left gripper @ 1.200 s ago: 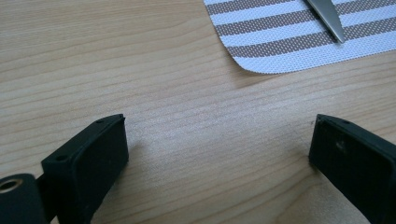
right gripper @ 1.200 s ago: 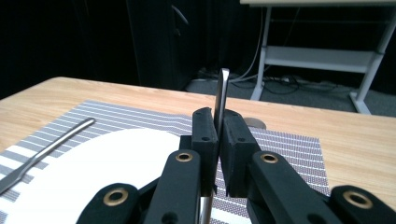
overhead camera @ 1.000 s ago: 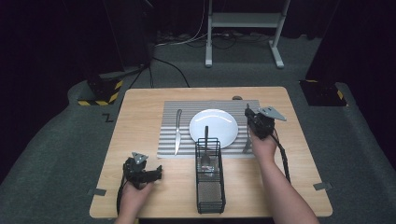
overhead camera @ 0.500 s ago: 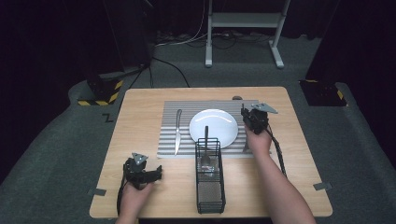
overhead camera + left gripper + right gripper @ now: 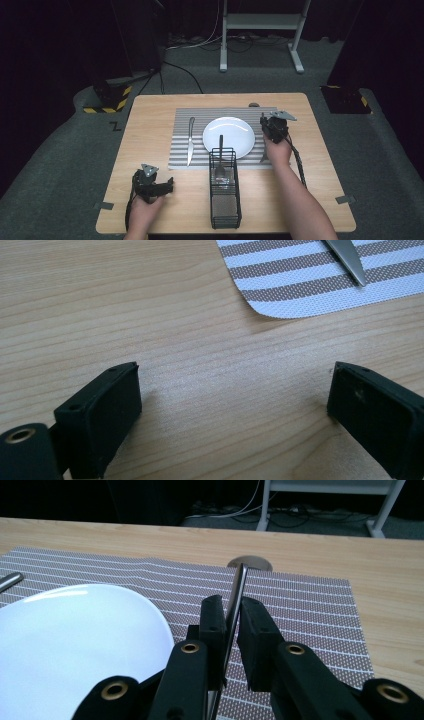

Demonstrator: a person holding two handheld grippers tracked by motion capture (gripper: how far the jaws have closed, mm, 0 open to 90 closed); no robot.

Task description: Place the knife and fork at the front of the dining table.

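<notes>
The right gripper [image 5: 231, 617] has its jaws nearly closed around a thin metal utensil handle [image 5: 237, 592]; they have just been opening slightly. It sits on the striped placemat [image 5: 310, 610], just right of the white plate [image 5: 75, 640]. The left gripper [image 5: 235, 405] rests with jaws wide apart and empty on the counter [image 5: 150, 315], near the knife [image 5: 190, 140].

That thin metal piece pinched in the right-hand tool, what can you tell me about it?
It is a slim, flat piece of cutlery of shiny silvery metal, seen edge-on between the black jaws of the right gripper, which have just been easing open a little around it. Its handle end juts out past the jaws. From above, its other end lies down on the striped placemat, right of the white plate. What kind of cutlery it is I cannot tell.
</notes>
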